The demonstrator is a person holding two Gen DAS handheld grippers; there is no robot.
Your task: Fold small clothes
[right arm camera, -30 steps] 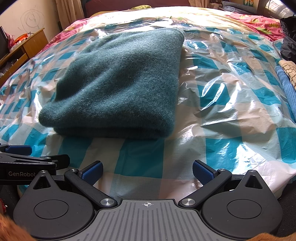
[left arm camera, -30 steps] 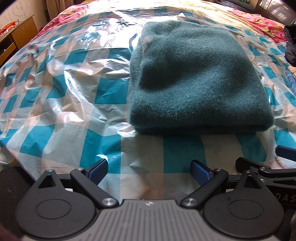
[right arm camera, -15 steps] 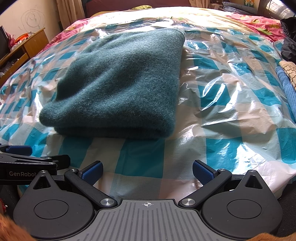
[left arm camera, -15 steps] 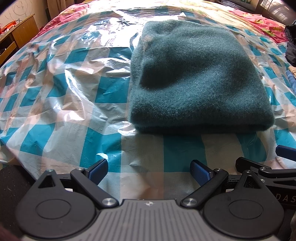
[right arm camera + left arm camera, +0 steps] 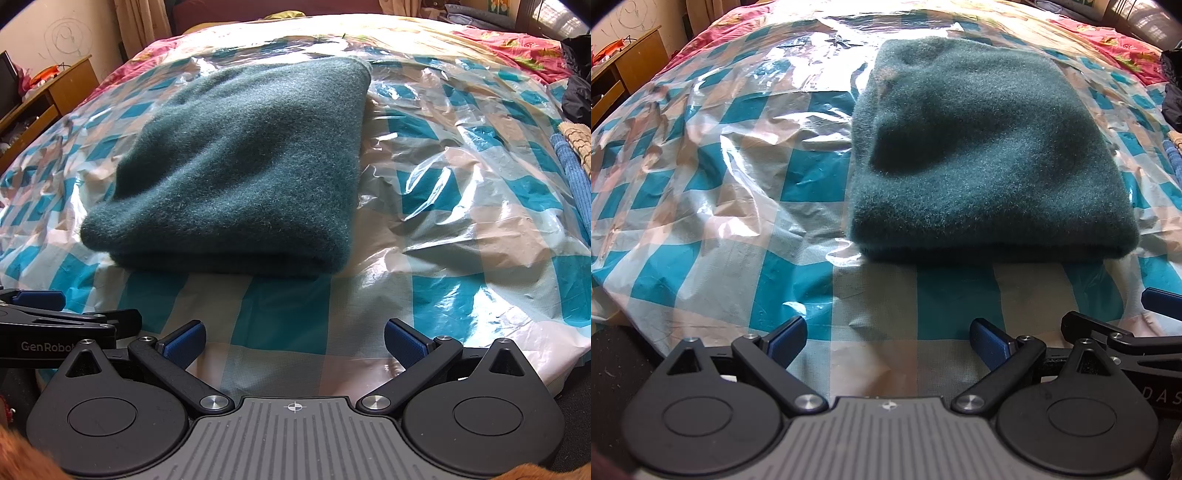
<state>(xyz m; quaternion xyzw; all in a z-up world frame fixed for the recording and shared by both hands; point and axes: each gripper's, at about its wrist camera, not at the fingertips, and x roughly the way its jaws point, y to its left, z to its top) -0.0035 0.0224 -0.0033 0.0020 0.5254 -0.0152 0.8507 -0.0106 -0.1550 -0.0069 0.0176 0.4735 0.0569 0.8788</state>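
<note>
Bare plastic sheet (image 5: 720, 206) lies open left of the folded sweater (image 5: 979, 158) and right of it; blue cloth (image 5: 570, 184) crowds the bed's right edge, a wooden cabinet (image 5: 55, 96) flanks the left.

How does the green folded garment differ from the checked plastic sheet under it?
The green folded garment is thick, fuzzy and one dark colour; the checked plastic sheet is thin, glossy and patterned in teal and white. The garment lies compact and neatly folded, the sheet spreads wide and wrinkled. Both rest on the bed, untouched.
</note>
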